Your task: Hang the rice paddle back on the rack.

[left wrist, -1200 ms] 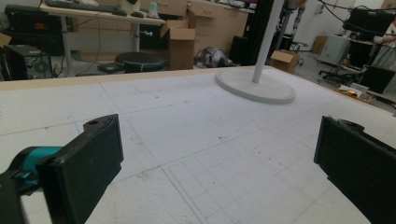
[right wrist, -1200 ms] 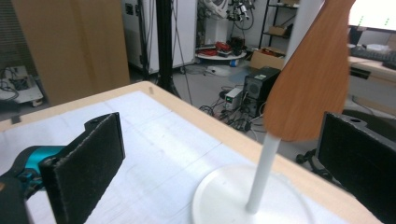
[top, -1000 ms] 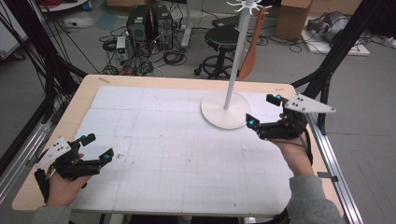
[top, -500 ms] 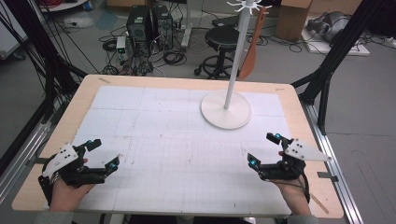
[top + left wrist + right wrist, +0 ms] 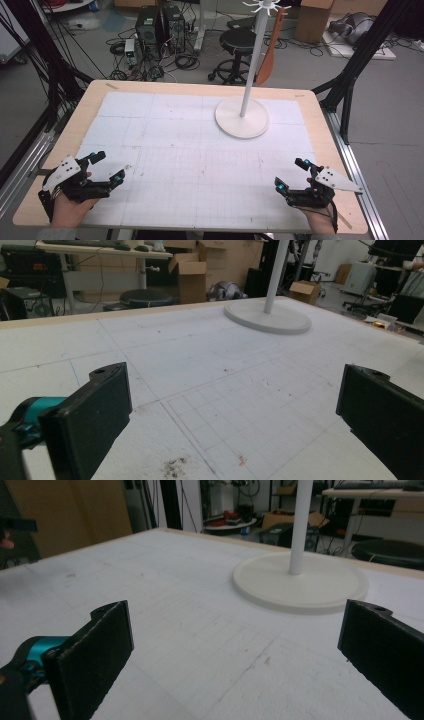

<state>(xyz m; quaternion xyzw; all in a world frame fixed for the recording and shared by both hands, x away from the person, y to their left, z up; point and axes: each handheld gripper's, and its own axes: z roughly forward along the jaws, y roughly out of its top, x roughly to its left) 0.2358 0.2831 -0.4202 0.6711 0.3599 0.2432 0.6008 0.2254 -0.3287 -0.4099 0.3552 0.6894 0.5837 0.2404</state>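
Note:
A white stand with a round base (image 5: pixel 241 119) and a thin pole (image 5: pixel 252 60) rises at the far right of the table. A brown spatula-like utensil (image 5: pixel 269 55) hangs from its top hooks. My left gripper (image 5: pixel 110 166) rests open near the front left edge, held by a hand, with nothing between its fingers. My right gripper (image 5: pixel 290 174) is open and empty near the front right edge. The left gripper view looks between its wide-apart jaws across the mat to the stand base (image 5: pixel 267 317). In the right gripper view the stand base (image 5: pixel 300 582) lies closer ahead.
A white gridded mat (image 5: pixel 200 150) covers most of the wooden table (image 5: pixel 320 150). Beyond the far edge are a black stool (image 5: pixel 239 40), computer towers (image 5: pixel 160 25) and floor cables. Black frame struts stand at both sides.
My right gripper has come back from beside the stand base to the front right edge, still open. The left gripper shifted only slightly.

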